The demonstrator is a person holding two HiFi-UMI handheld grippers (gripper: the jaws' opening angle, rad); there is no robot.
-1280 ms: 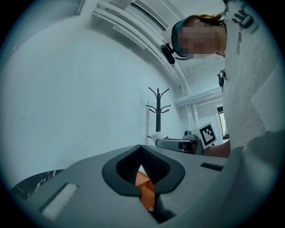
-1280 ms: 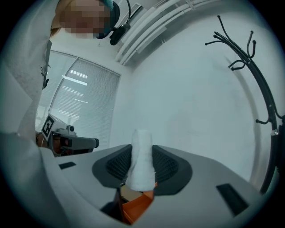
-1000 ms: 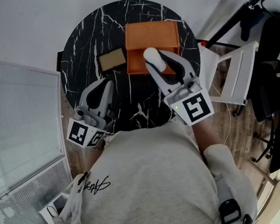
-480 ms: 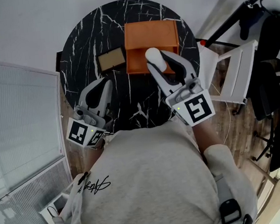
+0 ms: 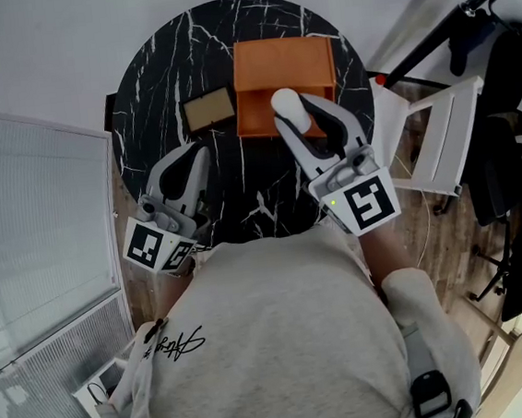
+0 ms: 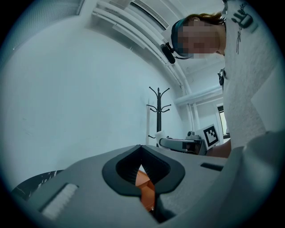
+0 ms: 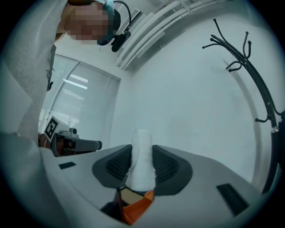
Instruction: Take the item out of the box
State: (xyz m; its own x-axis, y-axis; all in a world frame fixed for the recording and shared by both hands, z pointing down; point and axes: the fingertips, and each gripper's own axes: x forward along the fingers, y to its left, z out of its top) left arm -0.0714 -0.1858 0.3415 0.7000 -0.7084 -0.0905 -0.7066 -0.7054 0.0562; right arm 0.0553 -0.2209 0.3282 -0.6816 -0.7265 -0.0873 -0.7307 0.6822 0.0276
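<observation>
A white, rolled cloth-like item (image 5: 287, 110) stands upright, pinched between the 2 jaws of the right gripper (image 5: 301, 116) at the near edge of the open orange cardboard box (image 5: 281, 65) on a round black marble-patterned table (image 5: 150, 80). A flat tan rectangular panel (image 5: 209, 111) lies just left of the box. The left gripper (image 5: 191, 162), jaws together and empty, rests near the table's near-left edge.

Head view looks steeply down on the table (image 5: 147, 95); both gripper views tilt upward, sharing the box (image 5: 281, 62).
</observation>
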